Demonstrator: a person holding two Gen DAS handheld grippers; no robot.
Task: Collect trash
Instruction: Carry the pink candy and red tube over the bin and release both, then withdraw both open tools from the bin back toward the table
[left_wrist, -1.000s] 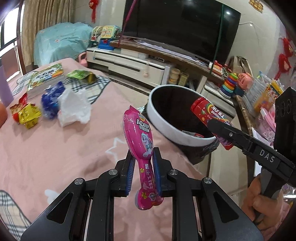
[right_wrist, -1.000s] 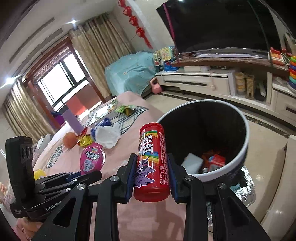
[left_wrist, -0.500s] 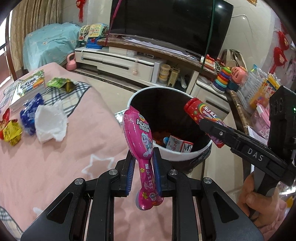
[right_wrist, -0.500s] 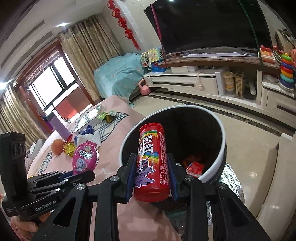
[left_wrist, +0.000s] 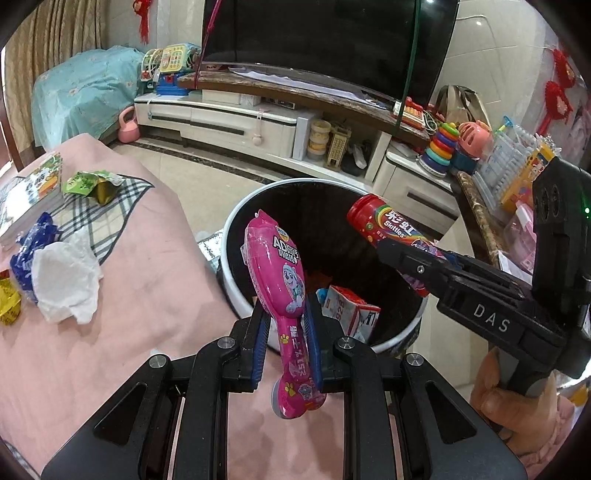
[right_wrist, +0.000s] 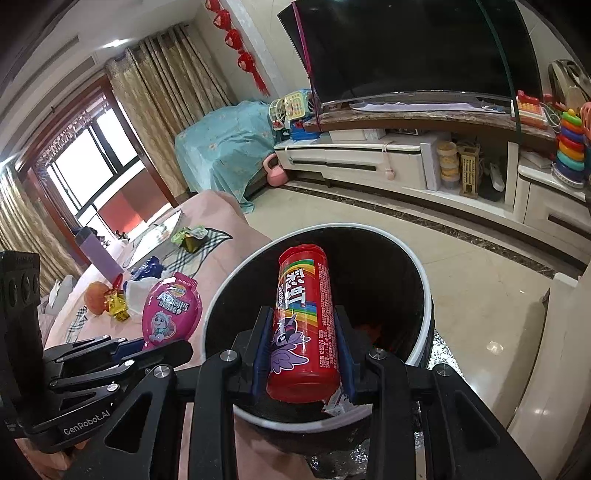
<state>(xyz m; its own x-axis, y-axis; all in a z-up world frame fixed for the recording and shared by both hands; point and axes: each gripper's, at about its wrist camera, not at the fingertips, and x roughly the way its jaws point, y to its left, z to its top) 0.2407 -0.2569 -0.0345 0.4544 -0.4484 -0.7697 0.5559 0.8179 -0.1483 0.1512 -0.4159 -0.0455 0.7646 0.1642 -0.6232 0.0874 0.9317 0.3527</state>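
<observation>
Now over the bin: left hand-held gripper clamped on pink candy pack at its 9 o'clock rim; right hand-held gripper clamped on red Skittles tube above its mouth.

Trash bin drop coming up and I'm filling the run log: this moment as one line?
left claw: shut on pink pouch | right claw: shut on red candy tube | both at trash bin | nothing released yet
</observation>
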